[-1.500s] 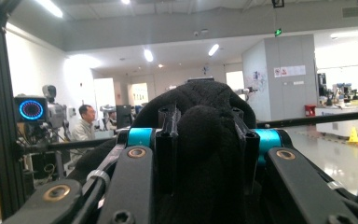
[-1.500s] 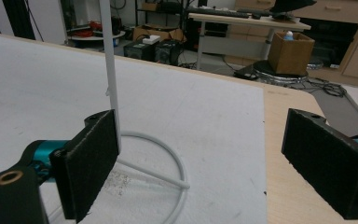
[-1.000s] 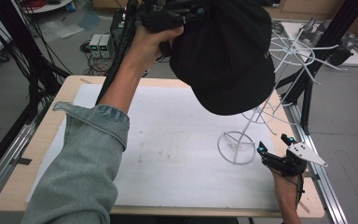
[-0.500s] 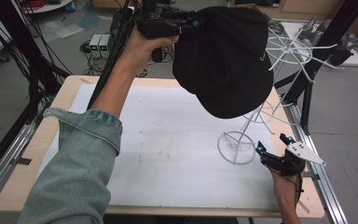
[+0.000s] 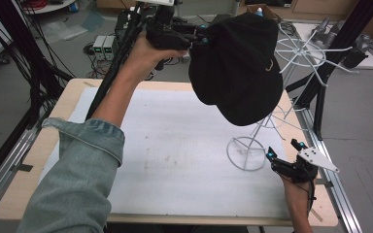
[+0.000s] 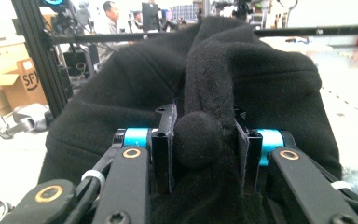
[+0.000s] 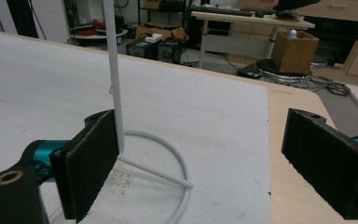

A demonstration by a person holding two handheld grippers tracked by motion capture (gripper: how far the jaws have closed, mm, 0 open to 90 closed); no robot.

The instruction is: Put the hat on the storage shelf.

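The black cap point(image 5: 240, 68) hangs in the air above the far right part of the surface point(image 5: 175, 160), held up near the top arms of the white wire stand point(image 5: 291, 53). It is made of a soft, fuzzy dark fabric, and its crown sags into folds under its own weight. A small metal ring shows on its side in the high view. In the left gripper view the covered button point(image 6: 198, 140) at the top of the cap sits right between the pads, with a ridge of fabric rising behind it.

The left tongs point(image 5: 199, 38) are closed tight on that pinch of cap fabric. The right tongs point(image 5: 282, 148) stand wide open down at the surface, by the stand's round base ring point(image 7: 168, 163). One pad is just beside the upright rod point(image 7: 114, 84), with nothing gripped.
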